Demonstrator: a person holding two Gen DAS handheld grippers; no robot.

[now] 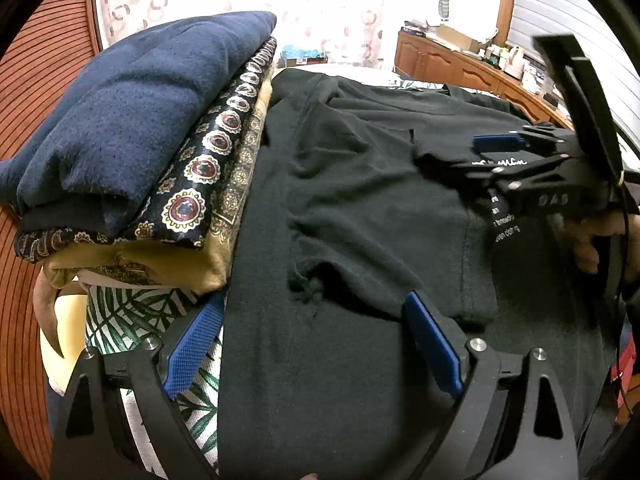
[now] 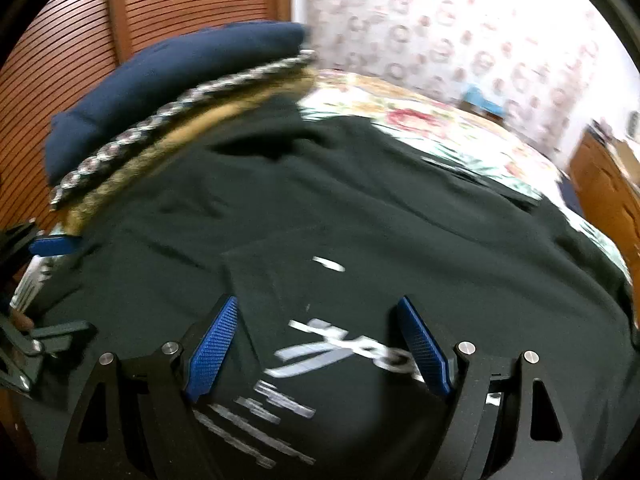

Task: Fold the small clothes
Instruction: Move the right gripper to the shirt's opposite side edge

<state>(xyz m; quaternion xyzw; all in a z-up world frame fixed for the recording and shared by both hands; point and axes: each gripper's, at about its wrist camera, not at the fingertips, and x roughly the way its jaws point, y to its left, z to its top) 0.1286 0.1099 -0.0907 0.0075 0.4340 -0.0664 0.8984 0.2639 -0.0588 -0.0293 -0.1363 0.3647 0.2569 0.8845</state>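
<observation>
A black T-shirt (image 1: 360,208) with white printed lettering lies spread on the bed, partly folded with a flap over its middle; it also fills the right wrist view (image 2: 360,216). My left gripper (image 1: 316,340) is open and empty just above the shirt's near part. My right gripper (image 2: 320,344) is open and empty over the white print (image 2: 320,352). The right gripper also shows in the left wrist view (image 1: 500,148) at the right, low over the shirt. The left gripper's blue fingertip (image 2: 54,245) shows at the left edge of the right wrist view.
A stack of folded clothes (image 1: 132,132), navy on top, patterned and mustard below, sits left of the shirt, also in the right wrist view (image 2: 168,92). A floral bedspread (image 2: 400,108) lies beyond. A wooden cabinet (image 1: 448,60) stands far right; a slatted wooden door (image 2: 80,40) left.
</observation>
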